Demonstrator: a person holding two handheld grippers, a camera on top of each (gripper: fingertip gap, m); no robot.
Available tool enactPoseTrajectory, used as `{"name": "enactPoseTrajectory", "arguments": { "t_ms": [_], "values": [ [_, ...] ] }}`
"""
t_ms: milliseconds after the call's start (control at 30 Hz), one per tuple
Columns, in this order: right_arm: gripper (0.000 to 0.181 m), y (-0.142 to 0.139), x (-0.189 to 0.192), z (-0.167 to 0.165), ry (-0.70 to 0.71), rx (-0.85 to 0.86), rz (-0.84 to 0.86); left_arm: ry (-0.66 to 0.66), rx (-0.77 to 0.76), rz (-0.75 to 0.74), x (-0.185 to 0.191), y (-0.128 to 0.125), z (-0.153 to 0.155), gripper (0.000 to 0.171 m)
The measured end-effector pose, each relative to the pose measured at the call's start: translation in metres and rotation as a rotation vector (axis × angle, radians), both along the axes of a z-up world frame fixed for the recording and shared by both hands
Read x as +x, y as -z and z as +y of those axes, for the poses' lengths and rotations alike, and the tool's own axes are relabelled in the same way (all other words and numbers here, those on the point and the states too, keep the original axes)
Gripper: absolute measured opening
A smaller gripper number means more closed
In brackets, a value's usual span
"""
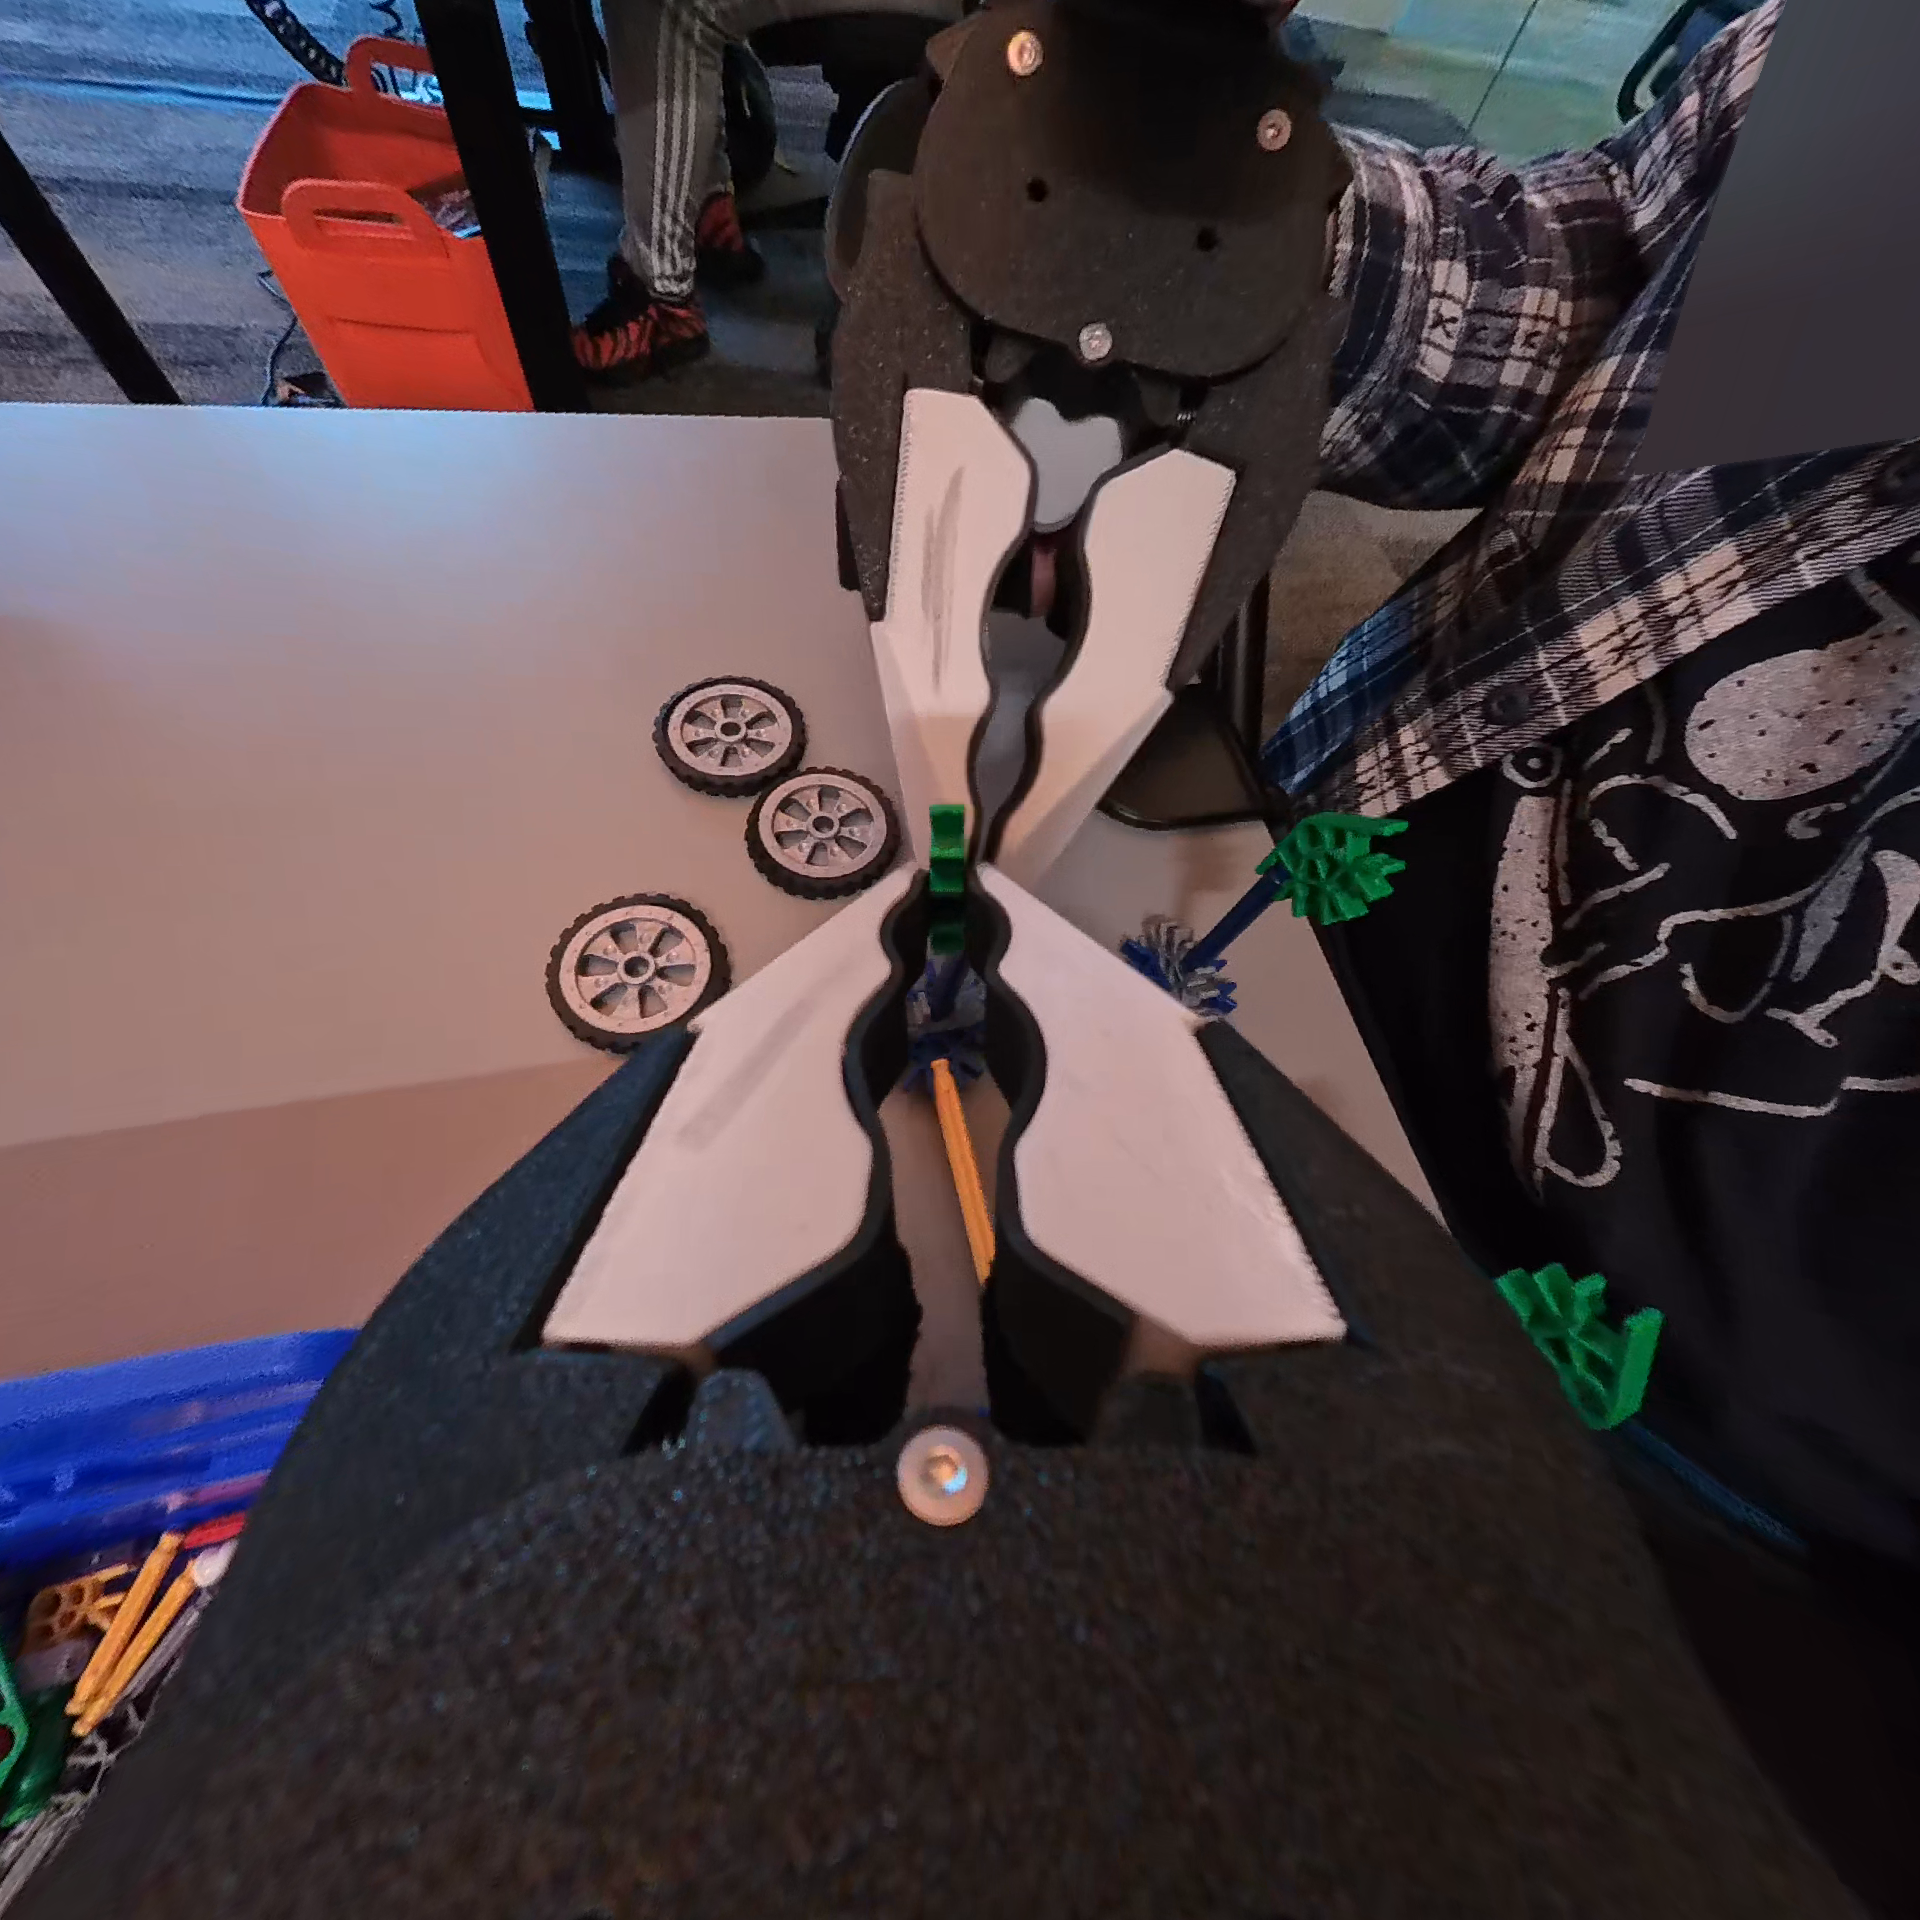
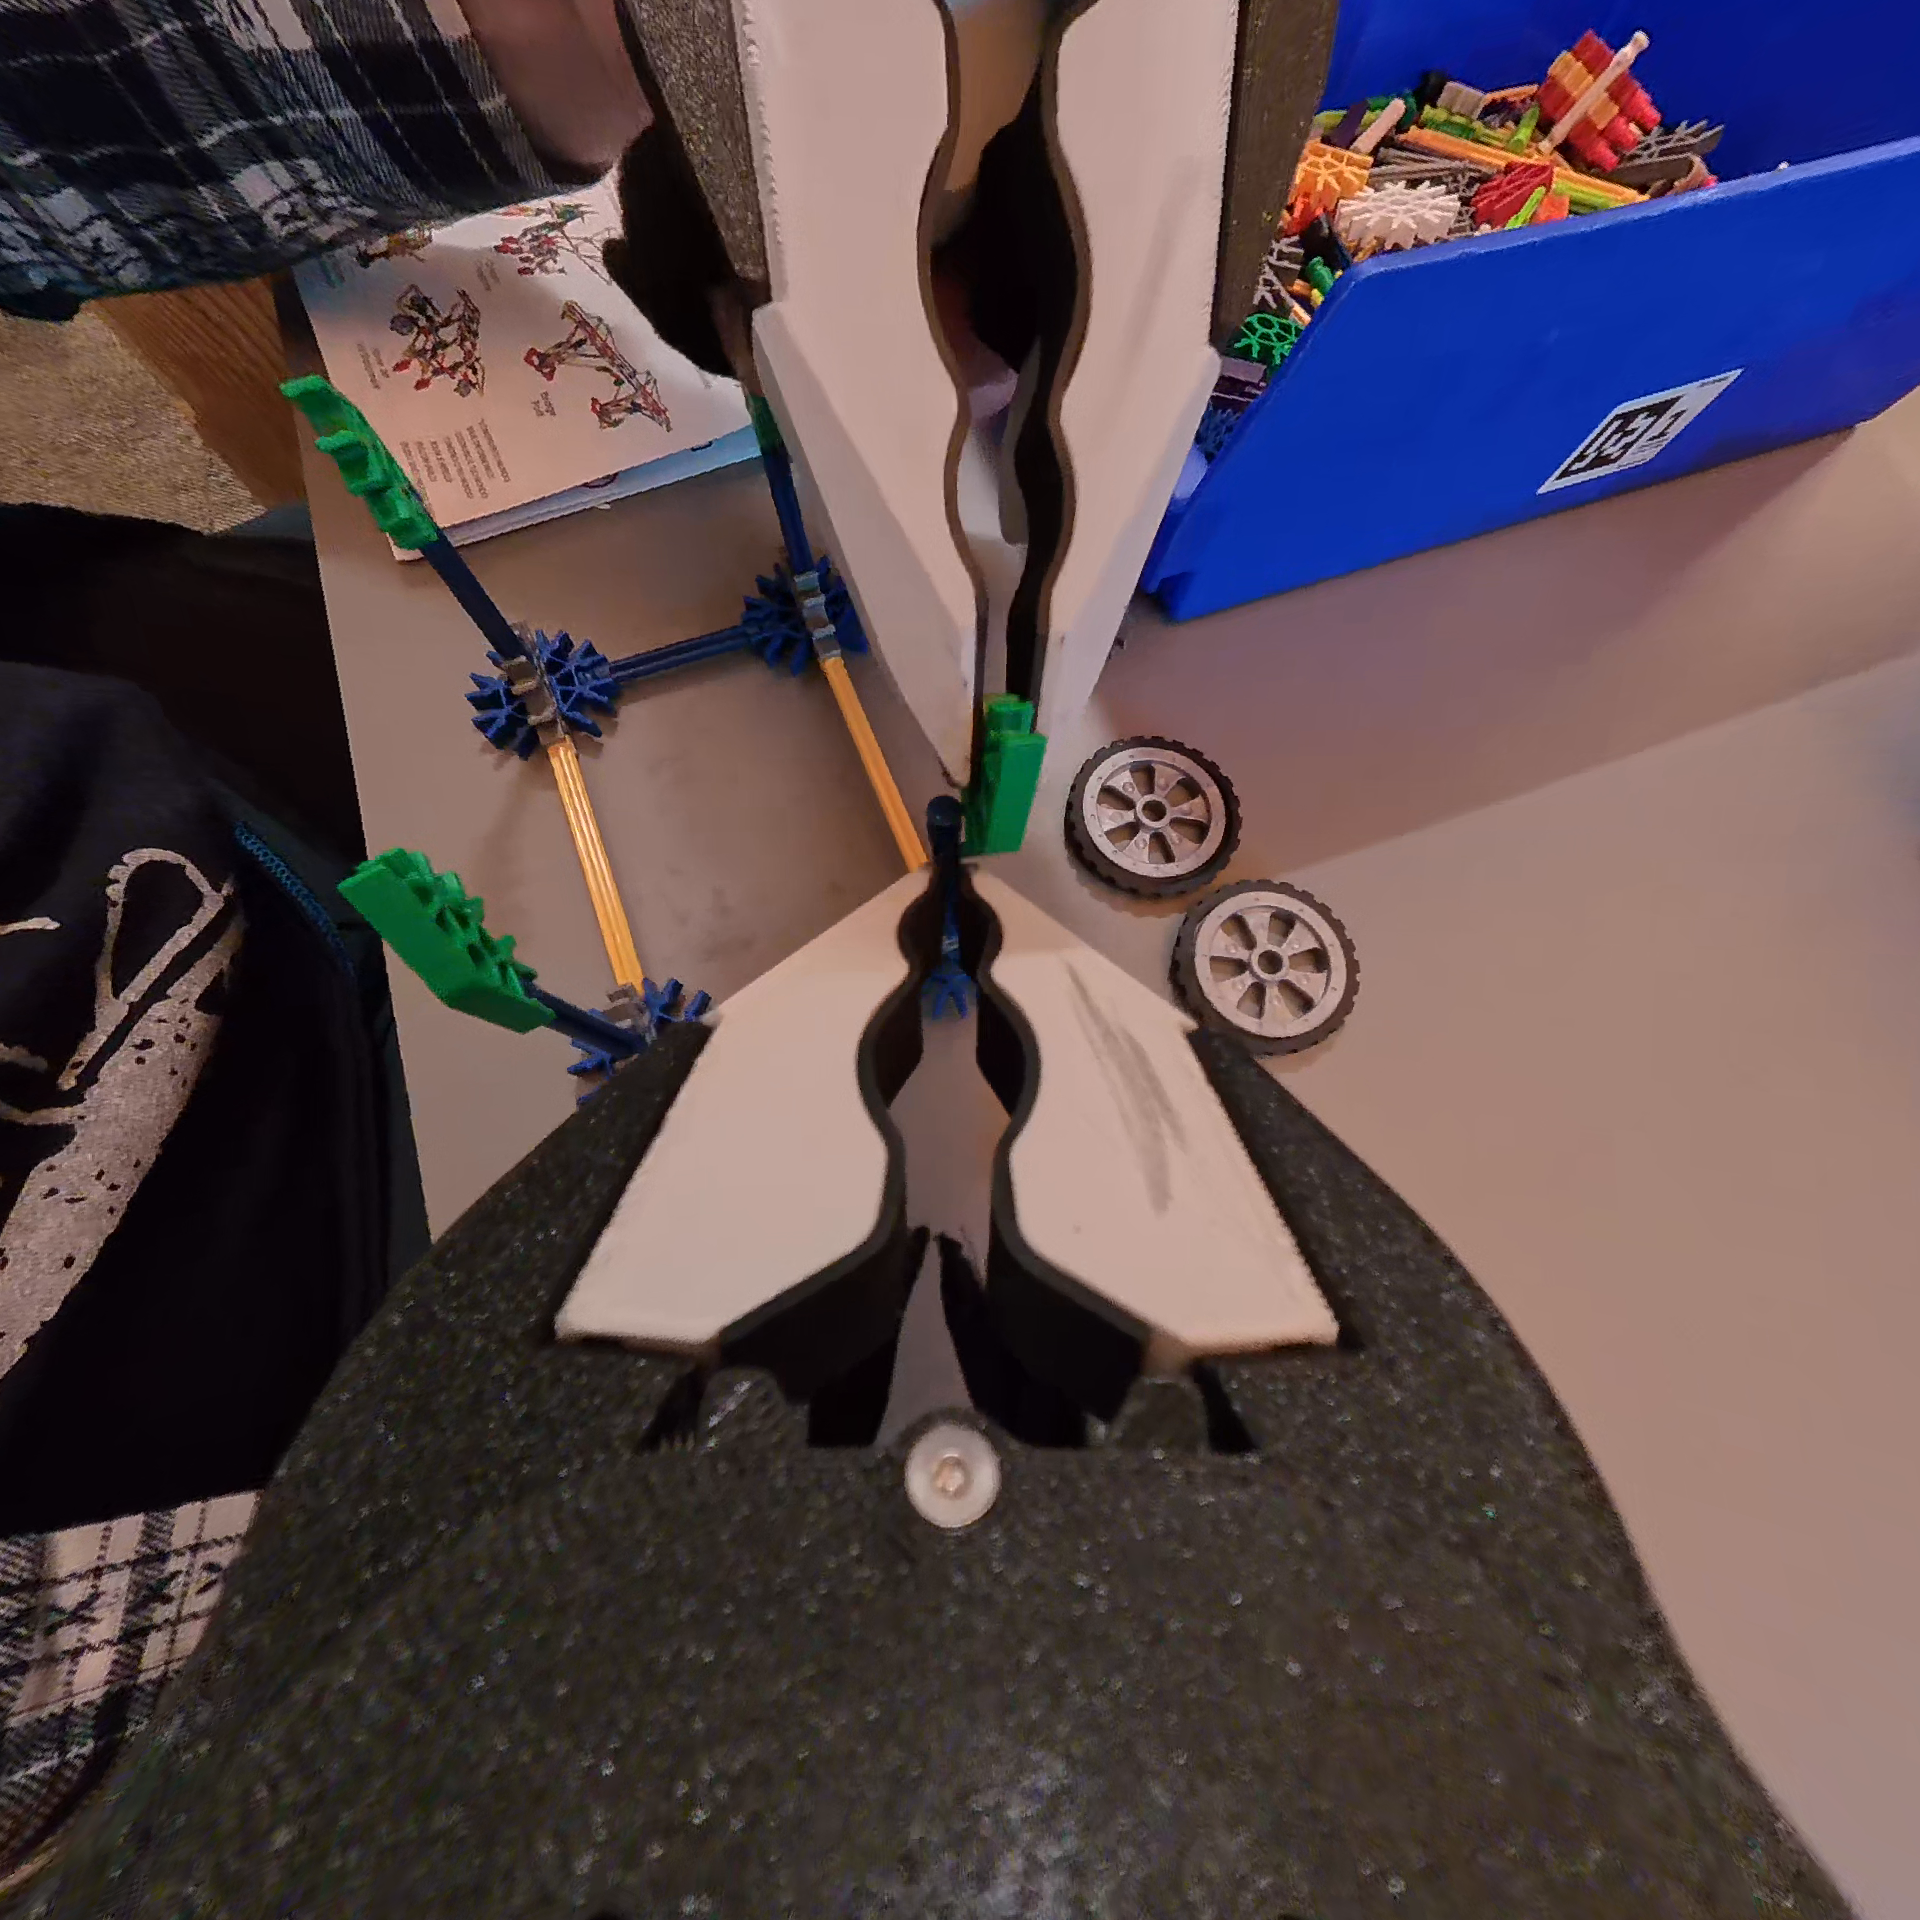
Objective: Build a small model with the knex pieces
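My left gripper [image 1: 948,883] is shut on a green connector [image 1: 948,847], which sticks out past its tips. The right wrist view shows it coming down from above [image 2: 995,727] with the same green connector [image 2: 1003,779]. My right gripper [image 2: 948,883] is shut on a dark blue rod [image 2: 943,831]. The rod's round end touches the green connector's lower edge. The rod belongs to a flat frame [image 2: 540,686] of blue connectors, yellow rods and green connectors lying on the table. The right gripper also shows tip to tip with mine in the left wrist view [image 1: 985,836].
Grey wheels with black tyres [image 1: 729,736] [image 1: 821,831] [image 1: 636,971] lie on the table [image 1: 312,623]; two of them show in the right wrist view [image 2: 1153,816] [image 2: 1265,966]. A blue bin [image 2: 1507,416] holds loose parts. An open booklet [image 2: 520,364] lies behind the frame. A person in a plaid shirt [image 1: 1558,312] is close. My left and right fingertips are right by each other.
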State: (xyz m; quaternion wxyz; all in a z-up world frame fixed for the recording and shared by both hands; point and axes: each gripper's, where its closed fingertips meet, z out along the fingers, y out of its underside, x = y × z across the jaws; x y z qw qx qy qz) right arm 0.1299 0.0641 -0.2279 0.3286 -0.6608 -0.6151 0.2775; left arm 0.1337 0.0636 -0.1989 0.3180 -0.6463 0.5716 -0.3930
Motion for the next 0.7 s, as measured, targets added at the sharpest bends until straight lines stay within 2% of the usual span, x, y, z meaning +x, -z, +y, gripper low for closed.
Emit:
{"name": "enactPoseTrajectory", "arguments": {
  "t_ms": [200,300,400,700],
  "values": [
    [0.001,-0.001,0.000,0.001,0.007,-0.007,0.006,-0.008,-0.001,-0.013,0.000,0.001,-0.001,0.004],
    [0.018,-0.003,-0.001,-0.001,0.002,-0.029,0.020,-0.005,-0.006,-0.019,-0.001,0.001,-0.003,0.004],
    [0.020,-0.005,-0.003,-0.001,-0.002,-0.027,0.030,0.000,-0.004,-0.026,-0.002,0.000,-0.004,0.004],
    [0.013,-0.007,-0.012,0.000,0.007,0.000,0.042,0.004,0.008,-0.022,-0.004,0.000,-0.005,0.006]
  ]
}}
